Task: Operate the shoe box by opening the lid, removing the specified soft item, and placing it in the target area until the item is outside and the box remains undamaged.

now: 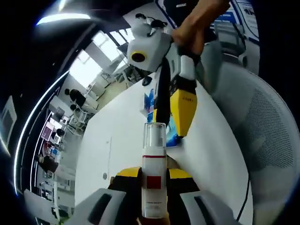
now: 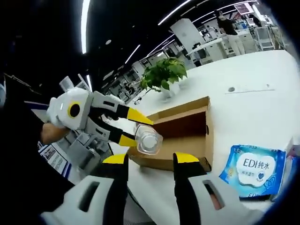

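**A:** Where is the bottle (image 2: 149, 139) held, and by which gripper?

**B:** It is clamped between the fingers of the left gripper (image 2: 143, 132), at the near side of the open cardboard box (image 2: 183, 107). In the left gripper view the bottle (image 1: 153, 187) is seen standing up between that gripper's (image 1: 154, 174) own fingers, clear cap away from the camera, red band on the white body.

**A:** And the right gripper (image 2: 150, 158)?

**B:** Its fingers are spread wide and nothing is held between them. The bottle lies just ahead of them, slightly above the gap. Its cap end is turned towards them, so its long axis runs roughly along the line of approach, not across it.

**A:** Is the soft item accounted for?

**B:** A blue packet of wipes (image 2: 255, 171) is seen flat on the white tabletop (image 2: 253, 108), to the right of the box and apart from it, already outside. Whether it is the item meant cannot be told for certain; it is judged likely. No damage is seen on the visible walls of the box.

**A:** What is the coming move turned on, then?

**B:** If the bottle is to be passed across, only the cap end is presented to the right fingers, so a turn of either wrist would be needed. If it is simply to be set down, the left gripper is the one concerned, and bare tabletop is open beyond the box.
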A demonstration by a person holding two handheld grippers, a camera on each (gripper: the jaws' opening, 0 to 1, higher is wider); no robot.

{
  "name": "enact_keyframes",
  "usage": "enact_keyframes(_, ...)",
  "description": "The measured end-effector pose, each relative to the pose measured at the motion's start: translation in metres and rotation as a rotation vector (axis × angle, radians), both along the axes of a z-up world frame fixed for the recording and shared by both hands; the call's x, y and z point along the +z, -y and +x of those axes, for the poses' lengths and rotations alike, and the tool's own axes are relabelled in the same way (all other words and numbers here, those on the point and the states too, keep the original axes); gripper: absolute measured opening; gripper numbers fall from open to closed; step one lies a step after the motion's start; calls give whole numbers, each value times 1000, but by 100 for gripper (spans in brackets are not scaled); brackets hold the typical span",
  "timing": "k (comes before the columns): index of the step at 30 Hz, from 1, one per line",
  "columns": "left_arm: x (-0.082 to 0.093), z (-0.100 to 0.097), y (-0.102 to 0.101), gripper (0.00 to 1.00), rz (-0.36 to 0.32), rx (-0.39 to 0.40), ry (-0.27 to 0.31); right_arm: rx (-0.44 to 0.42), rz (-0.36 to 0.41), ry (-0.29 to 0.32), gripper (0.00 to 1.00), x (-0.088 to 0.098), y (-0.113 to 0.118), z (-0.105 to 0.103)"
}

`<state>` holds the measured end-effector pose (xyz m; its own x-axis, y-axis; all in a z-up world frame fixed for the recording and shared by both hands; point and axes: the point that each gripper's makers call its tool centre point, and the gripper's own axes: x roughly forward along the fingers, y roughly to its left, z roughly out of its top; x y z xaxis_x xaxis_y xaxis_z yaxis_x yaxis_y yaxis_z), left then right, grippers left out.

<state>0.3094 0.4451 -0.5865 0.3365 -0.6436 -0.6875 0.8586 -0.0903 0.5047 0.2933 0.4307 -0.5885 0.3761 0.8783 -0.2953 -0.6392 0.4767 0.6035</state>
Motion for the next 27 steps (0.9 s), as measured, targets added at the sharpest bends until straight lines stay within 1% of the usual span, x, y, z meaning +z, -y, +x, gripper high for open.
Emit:
enact_keyframes(2, 3, -3, 5, 19, 3, -25, 16, 1, 16, -2, 35, 3, -1, 0)
enact_keyframes(4, 3, -4, 9, 19, 25, -57, 48, 8, 35, -4, 33, 7, -3, -1)
enact_keyframes(6, 1, -4, 10, 19, 33, -67, 54, 14, 42, -8, 30, 9, -3, -2)
enact_keyframes(8, 3, -7, 13, 19, 34, -82, 60, 17, 48, -14, 23, 10, -3, -3)
enact_keyframes(11, 3, -8, 15, 19, 42, -96, 75, 23, 67, -23, 21, 12, -5, -5)
enact_keyframes(21, -1, -8, 15, 19, 40, -96, 60, -21, 100, -48, 21, 11, -4, -5)
enact_keyframes(27, -4, -12, 16, 19, 35, -90, 44, -46, 118, -66, 20, 11, -3, -4)
